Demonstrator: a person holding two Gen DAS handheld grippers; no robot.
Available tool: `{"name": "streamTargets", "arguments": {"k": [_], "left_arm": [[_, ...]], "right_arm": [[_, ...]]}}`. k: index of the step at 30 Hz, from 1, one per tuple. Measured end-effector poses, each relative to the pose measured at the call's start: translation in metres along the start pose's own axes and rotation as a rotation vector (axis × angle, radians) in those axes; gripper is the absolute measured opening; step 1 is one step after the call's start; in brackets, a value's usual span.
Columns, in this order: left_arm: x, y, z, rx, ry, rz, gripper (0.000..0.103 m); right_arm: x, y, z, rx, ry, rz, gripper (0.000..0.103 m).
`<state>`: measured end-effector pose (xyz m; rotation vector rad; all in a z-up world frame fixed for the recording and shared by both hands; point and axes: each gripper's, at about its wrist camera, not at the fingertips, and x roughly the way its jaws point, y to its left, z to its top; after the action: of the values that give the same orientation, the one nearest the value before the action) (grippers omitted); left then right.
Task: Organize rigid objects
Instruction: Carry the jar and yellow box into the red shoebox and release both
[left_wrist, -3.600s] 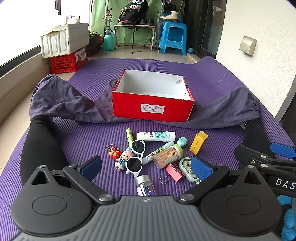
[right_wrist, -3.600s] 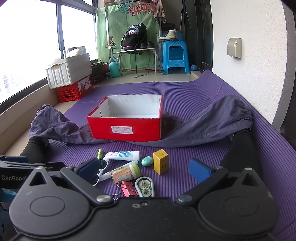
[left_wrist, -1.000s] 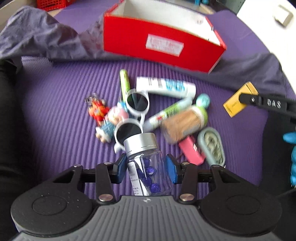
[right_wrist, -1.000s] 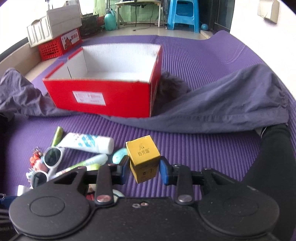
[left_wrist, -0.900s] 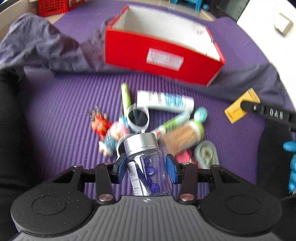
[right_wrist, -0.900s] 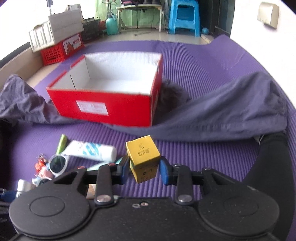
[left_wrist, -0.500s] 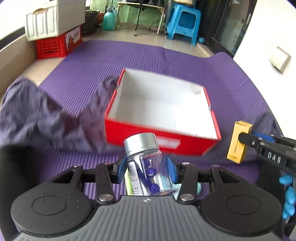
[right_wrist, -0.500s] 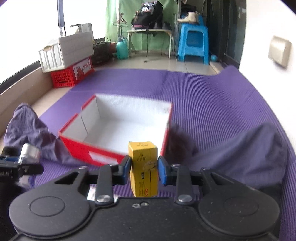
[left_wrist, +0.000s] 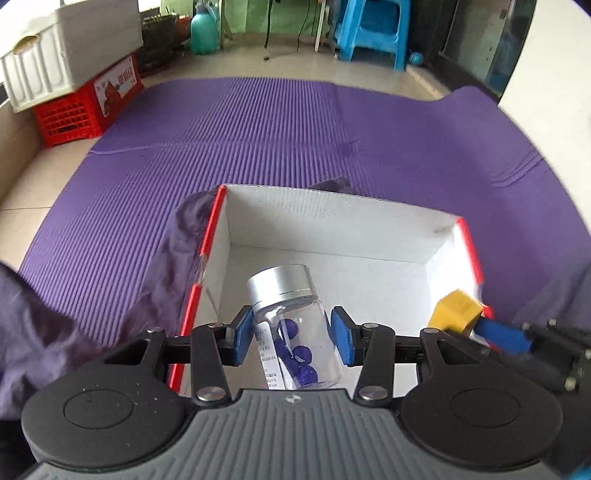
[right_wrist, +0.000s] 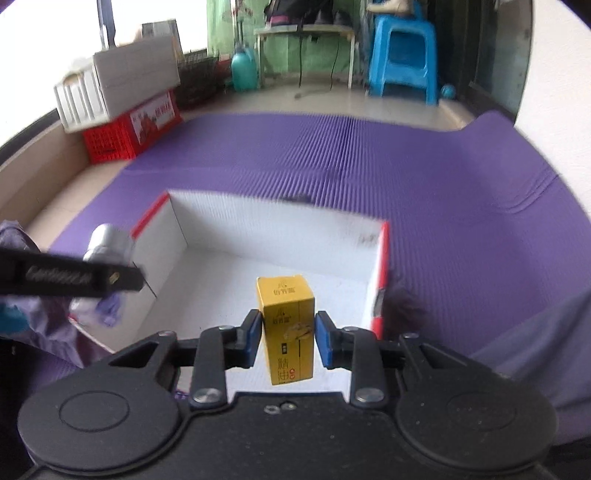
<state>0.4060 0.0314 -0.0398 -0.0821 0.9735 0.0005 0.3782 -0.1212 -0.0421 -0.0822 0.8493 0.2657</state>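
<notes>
A red box with a white inside (left_wrist: 369, 229) (right_wrist: 273, 236) stands open on the purple mat. My left gripper (left_wrist: 290, 338) is shut on a clear jar with a silver lid and blue beads (left_wrist: 291, 325), held over the box's left half. My right gripper (right_wrist: 285, 338) is shut on a small yellow carton (right_wrist: 287, 328), held over the box's right half. The carton (left_wrist: 458, 312) shows at the right in the left wrist view, and the jar's lid (right_wrist: 110, 242) at the left in the right wrist view.
Grey-purple cloth (left_wrist: 162, 266) (right_wrist: 535, 332) lies against both sides of the box. A red crate (left_wrist: 85, 107) with a white bin on it stands at the far left. A blue stool (left_wrist: 373, 33) and a green bottle (left_wrist: 205, 31) stand beyond the mat.
Both grippers have risen from the pile with the jar and the carton and moved forward over the open box. The loose objects on the mat have dropped out of view.
</notes>
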Motion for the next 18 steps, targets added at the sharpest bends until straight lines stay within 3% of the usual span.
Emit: {"name": "streamTargets", "arguments": {"k": [11, 18], "left_arm": [[0.099, -0.014, 0.014, 0.045, 0.136, 0.019, 0.045], [0.138, -0.014, 0.011, 0.041, 0.269, 0.039, 0.045]], "right_arm": [[0.082, 0.014, -0.001, -0.051, 0.149, 0.000, 0.030], [0.094, 0.017, 0.005, -0.059, 0.136, -0.007, 0.031]]}}
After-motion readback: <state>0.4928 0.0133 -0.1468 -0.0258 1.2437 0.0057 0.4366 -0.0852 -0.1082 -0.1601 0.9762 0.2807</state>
